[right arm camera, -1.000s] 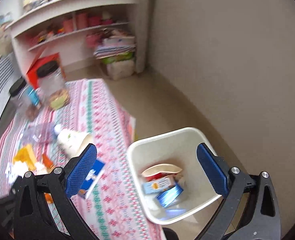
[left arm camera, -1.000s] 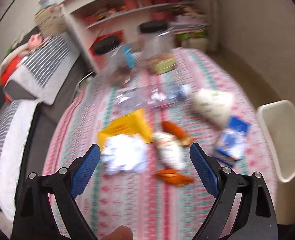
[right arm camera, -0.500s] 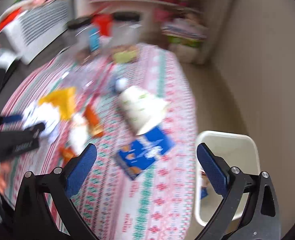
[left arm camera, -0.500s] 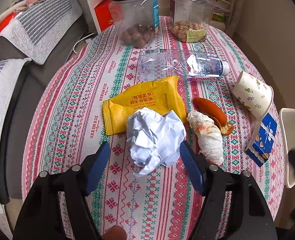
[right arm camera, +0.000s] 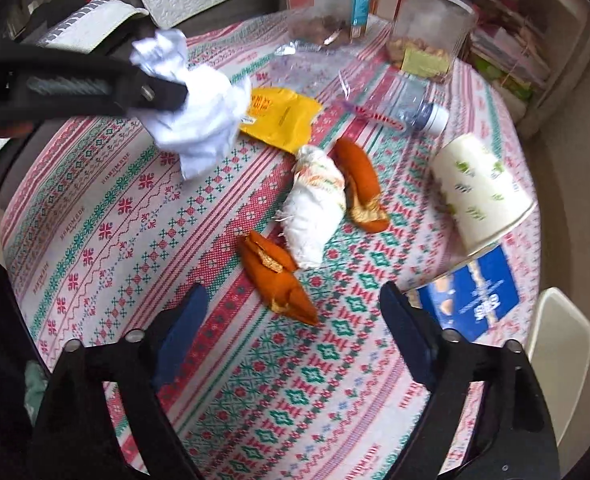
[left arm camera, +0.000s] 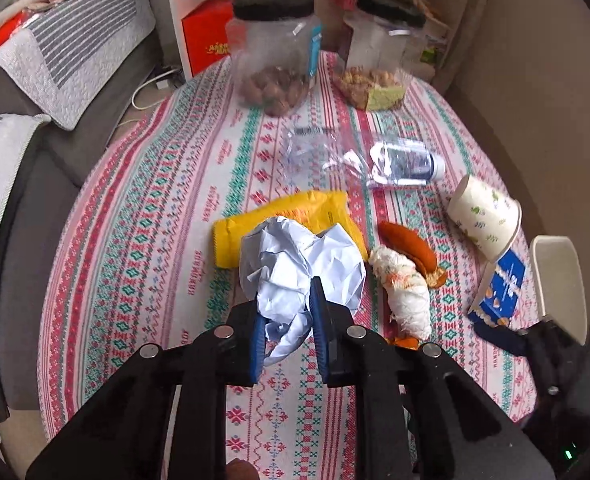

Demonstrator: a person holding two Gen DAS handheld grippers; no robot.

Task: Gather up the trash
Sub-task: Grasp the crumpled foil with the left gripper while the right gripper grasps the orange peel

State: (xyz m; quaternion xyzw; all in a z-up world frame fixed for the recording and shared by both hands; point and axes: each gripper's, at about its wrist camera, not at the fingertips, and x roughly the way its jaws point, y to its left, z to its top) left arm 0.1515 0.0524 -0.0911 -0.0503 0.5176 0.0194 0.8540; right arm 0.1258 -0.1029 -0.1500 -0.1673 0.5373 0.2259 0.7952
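Paper, crumpled: a white-bluish crumpled paper ball [left arm camera: 301, 268] sits pinched between the blue pads of the left gripper [left arm camera: 286, 330]; the right wrist view shows it [right arm camera: 199, 120] lifted off the surface, hanging above the patterned cloth.
Left jaws: narrow, clamped on the lower part of the paper ball.
Right jaws: the right gripper [right arm camera: 295, 316] is spread wide with nothing between the pads, hovering over the near part of the surface.
Surface: a round surface under a red, green and white patterned tablecloth [right arm camera: 107, 216].
Yellow packet: a flat yellow packet [right arm camera: 281, 118] lies just beyond the paper ball, partly hidden by it in the left wrist view.
Tissue roll: a white wad of tissue [right arm camera: 315, 208] lies near the middle, touching orange peel on both sides.
Orange peel: one orange peel piece [right arm camera: 277, 280] lies just ahead of the right gripper; a second peel piece [right arm camera: 361, 188] lies on the far side of the tissue.
Paper cup: a white paper cup [right arm camera: 481, 196] with green leaf prints lies on its side near the right edge.
Blue packet: a blue packet [right arm camera: 471, 294] lies just beside the cup's mouth, at the edge.
Bottle: a crushed clear plastic bottle [left arm camera: 367, 160] with a white cap lies beyond the yellow packet.
Jars: two clear jars, the left jar [left arm camera: 275, 56] and the right jar [left arm camera: 379, 64], both with black lids, stand at the far side.
Bin: a white bin rim [left arm camera: 563, 284] shows off the right edge of the surface.
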